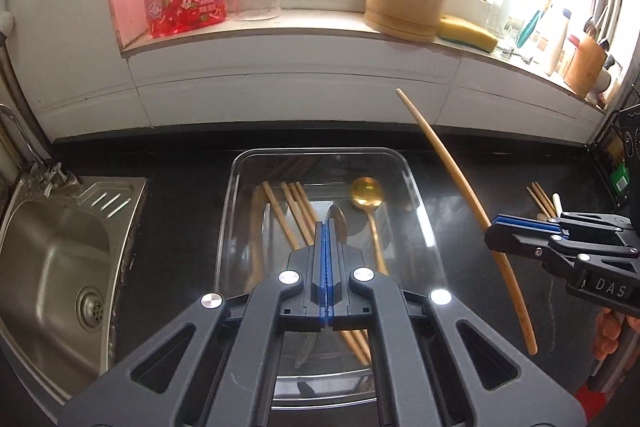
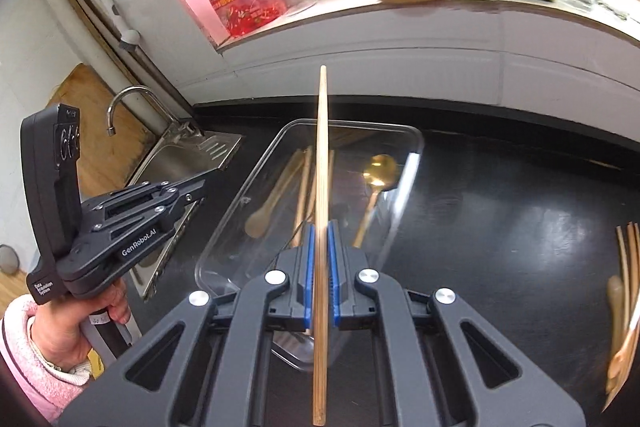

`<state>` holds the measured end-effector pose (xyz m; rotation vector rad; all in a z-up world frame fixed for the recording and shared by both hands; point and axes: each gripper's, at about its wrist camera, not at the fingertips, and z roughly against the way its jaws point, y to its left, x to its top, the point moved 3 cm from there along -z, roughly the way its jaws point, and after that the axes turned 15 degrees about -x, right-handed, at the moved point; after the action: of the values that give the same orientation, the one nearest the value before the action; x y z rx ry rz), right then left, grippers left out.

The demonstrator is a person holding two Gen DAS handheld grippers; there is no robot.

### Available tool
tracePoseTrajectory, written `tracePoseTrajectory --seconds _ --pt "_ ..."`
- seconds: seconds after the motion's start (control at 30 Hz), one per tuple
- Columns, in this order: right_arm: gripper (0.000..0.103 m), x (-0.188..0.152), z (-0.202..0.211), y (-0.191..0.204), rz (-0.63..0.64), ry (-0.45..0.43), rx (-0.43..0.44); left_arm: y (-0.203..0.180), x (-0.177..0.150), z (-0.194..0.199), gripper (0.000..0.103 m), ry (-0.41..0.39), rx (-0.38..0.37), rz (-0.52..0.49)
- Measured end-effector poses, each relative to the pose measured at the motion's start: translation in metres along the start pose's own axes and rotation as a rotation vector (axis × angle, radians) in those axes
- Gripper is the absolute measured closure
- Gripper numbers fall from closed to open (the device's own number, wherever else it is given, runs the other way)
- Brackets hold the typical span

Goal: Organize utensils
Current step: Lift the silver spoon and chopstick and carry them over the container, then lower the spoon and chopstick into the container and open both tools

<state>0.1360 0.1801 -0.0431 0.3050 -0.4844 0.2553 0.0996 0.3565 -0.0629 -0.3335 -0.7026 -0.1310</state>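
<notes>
1 chopstick (image 2: 321, 187) clamped in right gripper (image 2: 321, 247) above tray (image 2: 416, 147).

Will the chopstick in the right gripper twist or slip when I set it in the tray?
The chopstick looks stiff. Pinched near mid-length by the right gripper, it may pivot. It looks round and smooth, so it may roll in the tray.

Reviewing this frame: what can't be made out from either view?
- Clear tray: its near end is hidden in the left wrist view by the shut left gripper, so the utensils there can't be counted.
- Utensils on the counter: blurred and cut off by the right edge in the right wrist view.
- Chopstick held in the right gripper: whether it is one or two can't be told.
</notes>
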Motion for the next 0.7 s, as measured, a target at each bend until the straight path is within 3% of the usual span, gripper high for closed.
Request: tracePoseTrajectory --seconds 0.37,0.7 --pt "0.096 0.006 -0.034 0.034 -0.028 0.041 -0.093 0.023 -0.004 -0.01 0.103 0.033 -0.081 -0.049" --pt "0.096 -0.002 -0.061 0.049 -0.025 0.097 -0.143 0.029 -0.007 -0.01 0.103 0.049 -0.04 -0.072"
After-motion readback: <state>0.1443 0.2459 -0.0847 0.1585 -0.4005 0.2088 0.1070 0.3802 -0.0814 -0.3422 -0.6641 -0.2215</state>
